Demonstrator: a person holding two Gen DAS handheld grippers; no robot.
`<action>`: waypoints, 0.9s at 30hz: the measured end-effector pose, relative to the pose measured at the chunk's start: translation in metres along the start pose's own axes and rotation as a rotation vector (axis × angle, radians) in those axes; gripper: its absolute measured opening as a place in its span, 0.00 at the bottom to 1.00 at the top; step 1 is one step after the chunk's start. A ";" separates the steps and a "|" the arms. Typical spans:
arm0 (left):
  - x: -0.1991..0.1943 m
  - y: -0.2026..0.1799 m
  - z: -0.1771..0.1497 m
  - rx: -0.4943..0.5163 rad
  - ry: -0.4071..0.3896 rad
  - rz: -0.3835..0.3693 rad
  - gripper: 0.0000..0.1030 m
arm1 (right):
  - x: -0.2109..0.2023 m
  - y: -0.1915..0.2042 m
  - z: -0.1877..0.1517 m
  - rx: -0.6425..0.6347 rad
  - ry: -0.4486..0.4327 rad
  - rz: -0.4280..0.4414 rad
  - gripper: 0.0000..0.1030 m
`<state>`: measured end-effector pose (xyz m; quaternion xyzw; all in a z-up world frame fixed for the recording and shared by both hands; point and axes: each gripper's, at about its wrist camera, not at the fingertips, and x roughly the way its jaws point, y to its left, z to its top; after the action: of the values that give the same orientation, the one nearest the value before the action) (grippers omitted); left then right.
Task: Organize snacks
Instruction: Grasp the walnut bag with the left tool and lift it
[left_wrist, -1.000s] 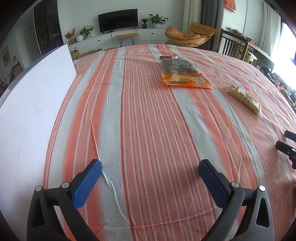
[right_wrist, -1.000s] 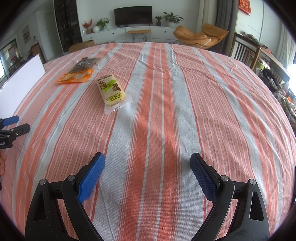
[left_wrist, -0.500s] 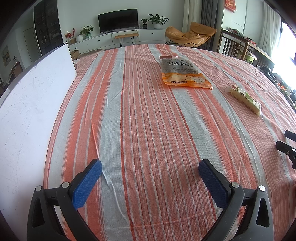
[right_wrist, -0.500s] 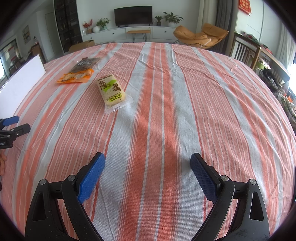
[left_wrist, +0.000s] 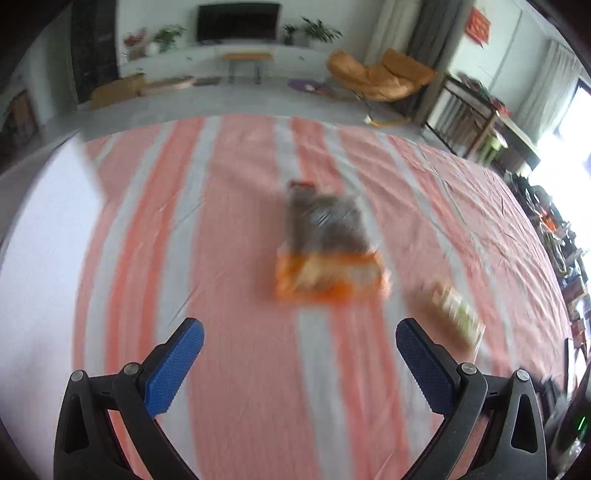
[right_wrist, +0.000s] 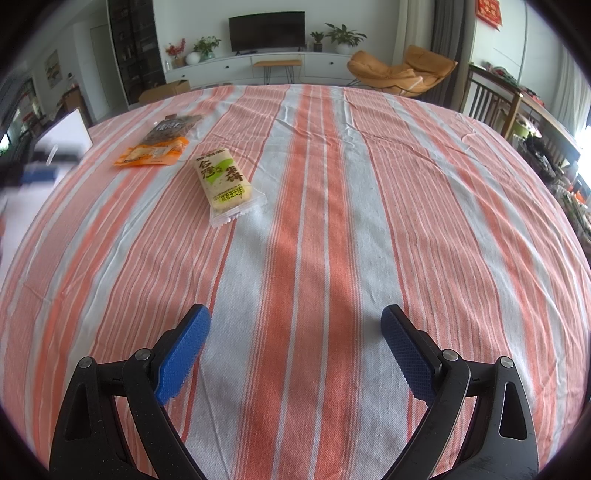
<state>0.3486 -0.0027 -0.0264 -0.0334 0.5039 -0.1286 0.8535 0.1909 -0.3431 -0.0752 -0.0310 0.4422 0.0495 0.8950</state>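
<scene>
- Orange-and-white striped cloth (right_wrist: 332, 206) covers the whole table, wrinkled toward the top of the right wrist frame.
- The left gripper (left_wrist: 299, 332), black with blue textured pads, sits at the bottom of its blurred frame, jaws spread wide with nothing between them.
- The right gripper (right_wrist: 295, 321), of the same build, is at the bottom of its frame, likewise wide open and holding nothing.
- A flat brown-and-orange plastic snack bag (right_wrist: 159, 146) lies in the upper left of the right wrist frame; in the left wrist frame it is at centre (left_wrist: 328, 251), smeared by blur.
- A pale oblong snack packet with green print and a clear sealed end (right_wrist: 225, 182) lies just beside the bag, apart from it; the left wrist frame shows it at right of centre (left_wrist: 456, 314).
- A white board (left_wrist: 37, 258) fills the left edge of the left wrist frame.
</scene>
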 end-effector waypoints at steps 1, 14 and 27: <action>0.015 -0.008 0.017 0.024 0.036 0.010 1.00 | 0.000 0.000 0.000 0.000 0.000 0.000 0.93; 0.104 -0.032 0.061 0.065 0.041 0.154 1.00 | 0.000 0.000 0.000 0.000 0.000 0.002 0.93; 0.108 -0.023 0.065 0.057 0.046 0.164 1.00 | 0.004 0.005 0.001 -0.004 0.000 0.007 0.94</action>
<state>0.4508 -0.0573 -0.0822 0.0353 0.5204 -0.0733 0.8500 0.1931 -0.3380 -0.0779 -0.0313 0.4421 0.0533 0.8948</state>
